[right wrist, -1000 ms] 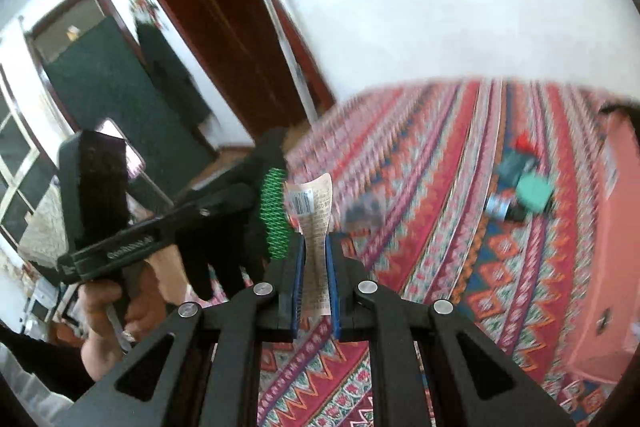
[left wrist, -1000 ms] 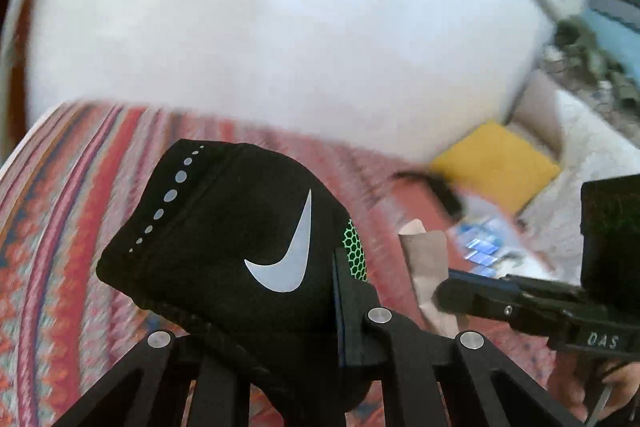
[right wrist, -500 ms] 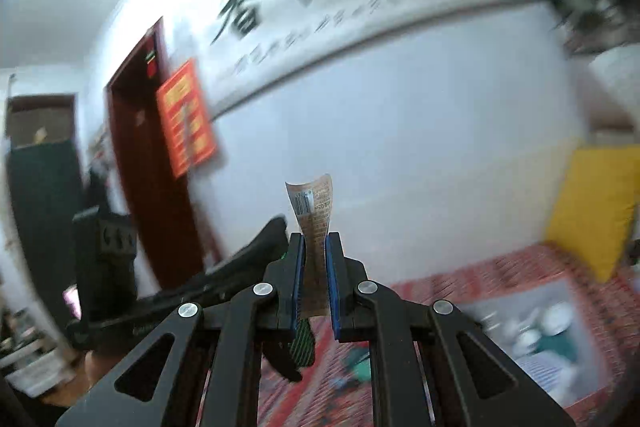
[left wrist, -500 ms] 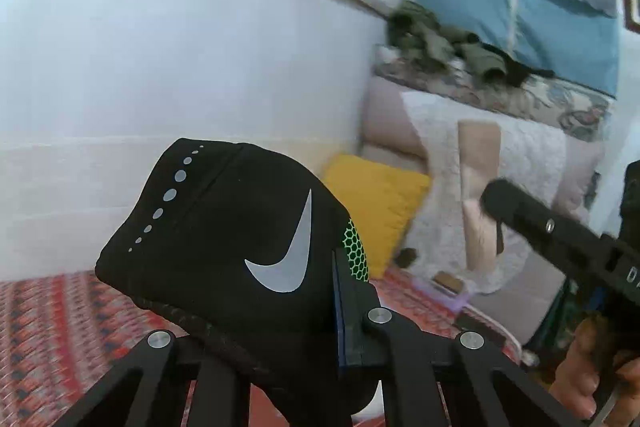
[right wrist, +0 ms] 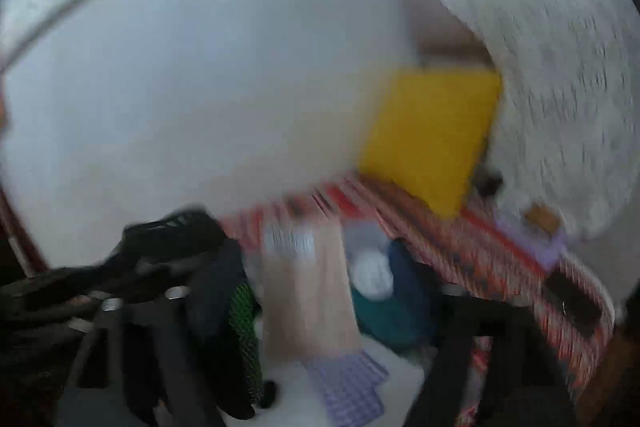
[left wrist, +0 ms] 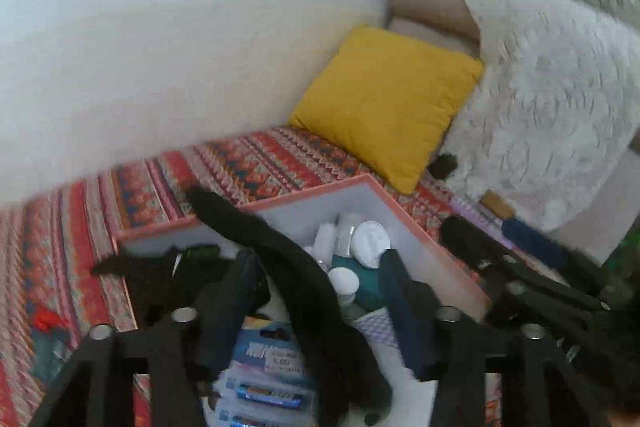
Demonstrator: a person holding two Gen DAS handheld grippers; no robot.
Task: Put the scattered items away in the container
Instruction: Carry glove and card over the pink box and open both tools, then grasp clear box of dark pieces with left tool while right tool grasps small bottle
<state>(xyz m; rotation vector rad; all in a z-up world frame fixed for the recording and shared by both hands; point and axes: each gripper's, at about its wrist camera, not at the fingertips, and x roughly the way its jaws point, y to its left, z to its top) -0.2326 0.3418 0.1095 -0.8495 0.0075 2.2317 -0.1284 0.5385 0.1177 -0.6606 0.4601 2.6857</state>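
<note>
Both grippers over the box [left wrist: 404,215]. L gripper [left wrist: 320,291] jaws opening, black glove [left wrist: 280,259] draped loose between them, pads apart from it, its far end across the box's far wall. R gripper [right wrist: 316,291] jaws opening too, tan packet [right wrist: 308,291] between (blurred; contact unclear). Past box: yellow cushion [left wrist: 384,99].

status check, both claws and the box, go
Both claws opening over the box. Left claw: black cap dropping free. Right claw: tan packet loose between fingers. Nothing blocking.
</note>
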